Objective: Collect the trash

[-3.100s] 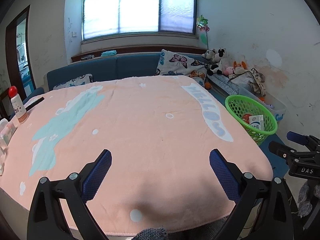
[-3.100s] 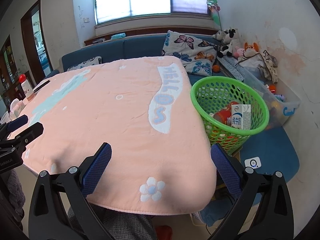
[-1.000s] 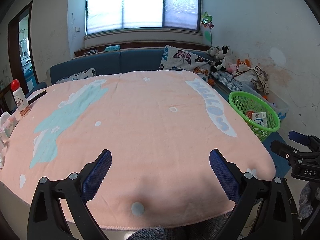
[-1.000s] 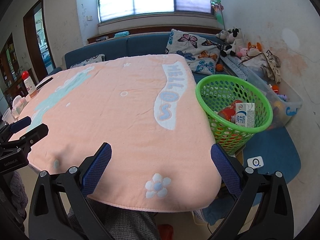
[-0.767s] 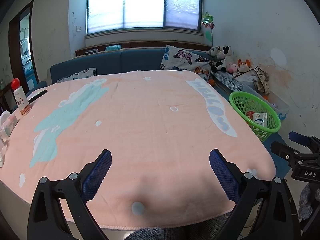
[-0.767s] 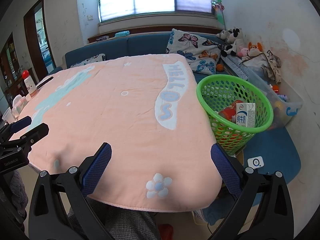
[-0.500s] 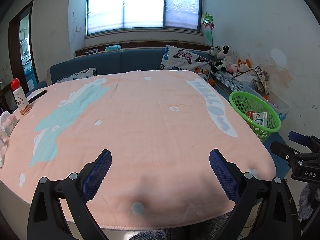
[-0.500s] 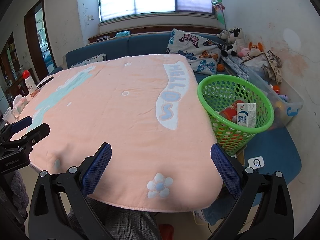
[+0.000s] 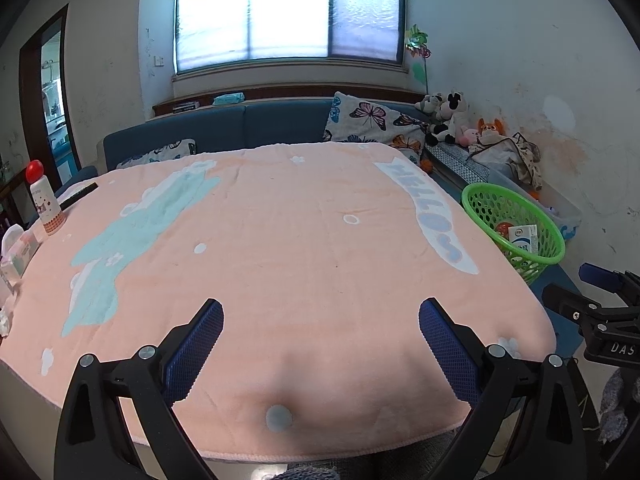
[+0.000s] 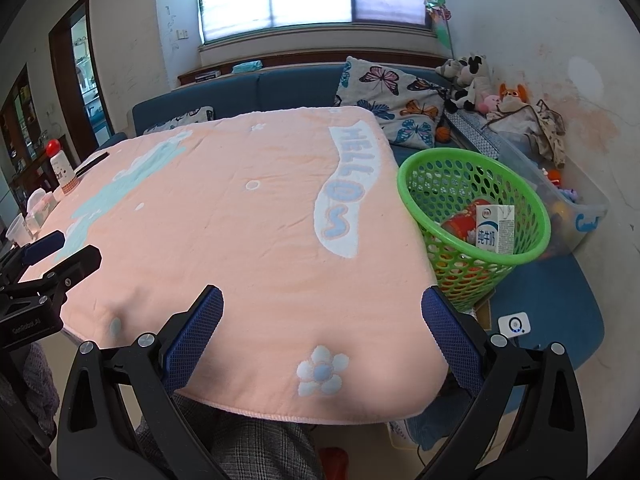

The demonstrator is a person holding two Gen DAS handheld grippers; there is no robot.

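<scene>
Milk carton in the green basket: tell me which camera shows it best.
The right wrist view. There the milk carton stands large and near inside the green basket, its blue label and print visible. In the left wrist view the carton is small, far off at the right edge, its print unreadable.

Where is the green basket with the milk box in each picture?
Left wrist view: the round green plastic basket sits at the right edge, beside the pink tablecloth.
Right wrist view: green basket right of centre, looking bigger.
Shared landmark: white "HELLO" lettering on the tablecloth next to it.
</scene>
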